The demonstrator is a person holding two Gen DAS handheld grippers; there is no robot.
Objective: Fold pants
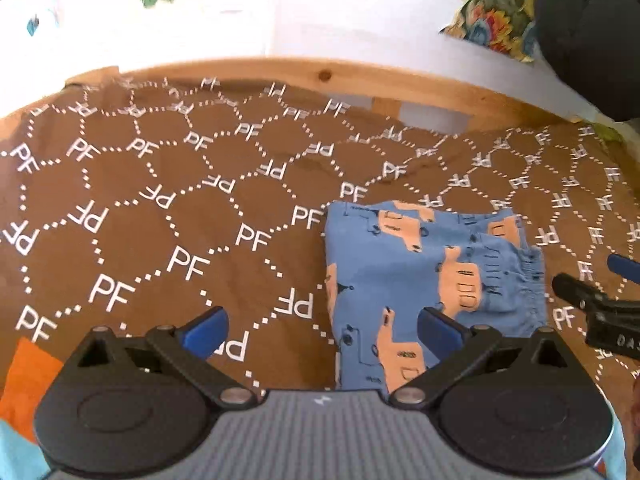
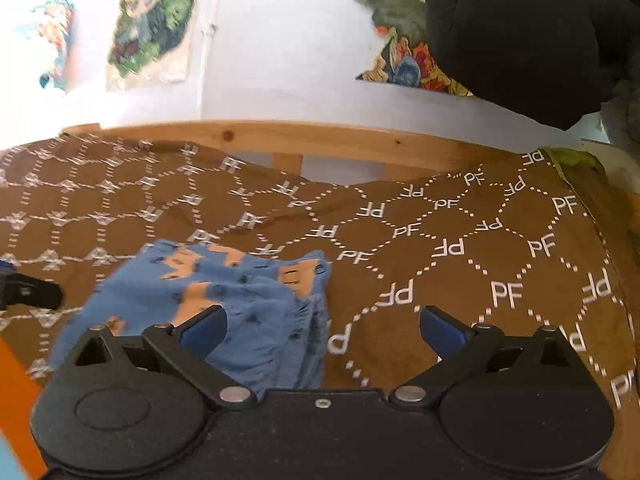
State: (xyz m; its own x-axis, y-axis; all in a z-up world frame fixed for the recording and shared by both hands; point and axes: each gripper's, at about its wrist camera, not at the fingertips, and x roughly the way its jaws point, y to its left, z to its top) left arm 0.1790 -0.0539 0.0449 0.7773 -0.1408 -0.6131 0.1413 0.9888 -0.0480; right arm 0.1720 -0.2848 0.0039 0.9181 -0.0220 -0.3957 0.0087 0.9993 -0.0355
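Observation:
Small blue pants (image 1: 432,280) printed with tan trucks lie folded into a compact bundle on the brown cloth (image 1: 160,208) marked with white letters. Their gathered waistband faces right in the left wrist view. My left gripper (image 1: 322,326) is open, its blue pads wide apart, the right pad above the bundle's near left edge and nothing held. In the right wrist view the same pants (image 2: 240,300) sit at lower left. My right gripper (image 2: 322,326) is open just right of them, its left pad over the waistband side, holding nothing. The right gripper's black fingers (image 1: 592,304) show at the left view's right edge.
A wooden rail (image 1: 280,76) borders the cloth at the back, with a white wall and colourful pictures (image 2: 156,28) beyond. A dark bulky thing (image 2: 540,32) hangs at upper right. An orange patch (image 1: 28,376) lies at the near left. Brown cloth stretches bare to the left (image 1: 120,240) and right (image 2: 500,280).

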